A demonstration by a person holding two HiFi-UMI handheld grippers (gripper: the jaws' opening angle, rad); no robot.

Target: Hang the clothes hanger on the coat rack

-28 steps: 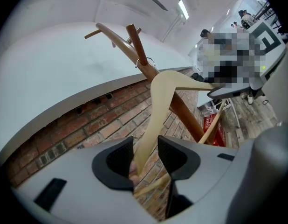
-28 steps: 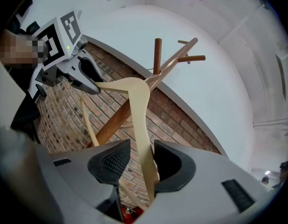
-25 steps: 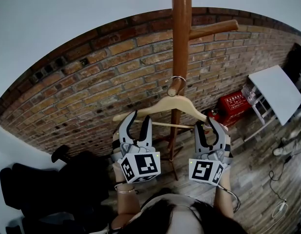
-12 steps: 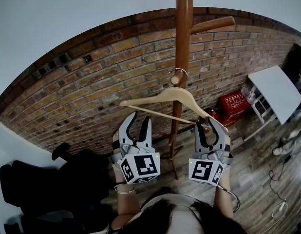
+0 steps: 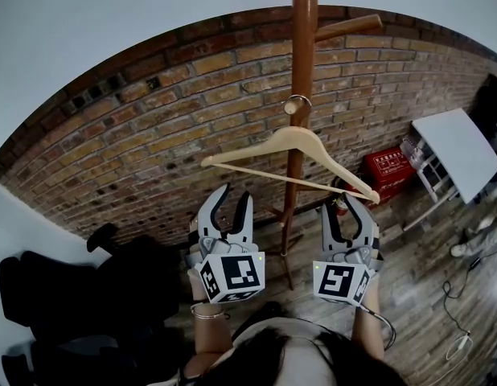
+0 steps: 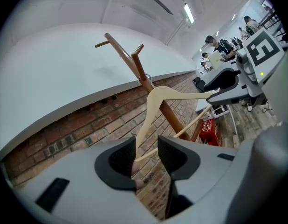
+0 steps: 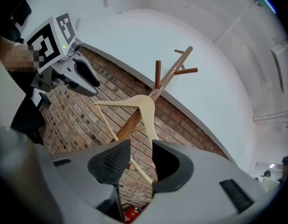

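Observation:
A pale wooden clothes hanger point(image 5: 301, 141) hangs by its metal hook point(image 5: 297, 100) on a short peg of the brown wooden coat rack point(image 5: 301, 51). It tilts, right end lower. My left gripper point(image 5: 230, 202) stands open below the hanger's left end, clear of it. My right gripper point(image 5: 347, 206) is open too, its outer fingertip close under the hanger's right end point(image 5: 372, 196). In the left gripper view the hanger point(image 6: 155, 101) shows beyond the open left gripper point(image 6: 146, 158). The right gripper view has the hanger point(image 7: 143, 107) past the open right gripper point(image 7: 140, 158).
A brick wall point(image 5: 152, 151) stands behind the rack. A red box point(image 5: 385, 170) and a white table point(image 5: 456, 153) lie to the right, a black chair point(image 5: 67, 296) to the left, cables point(image 5: 462, 340) on the wooden floor.
The hanger's left end has risen away from my left gripper and its right end has moved out past my right gripper's fingertip. Both grippers have stayed about where they were.

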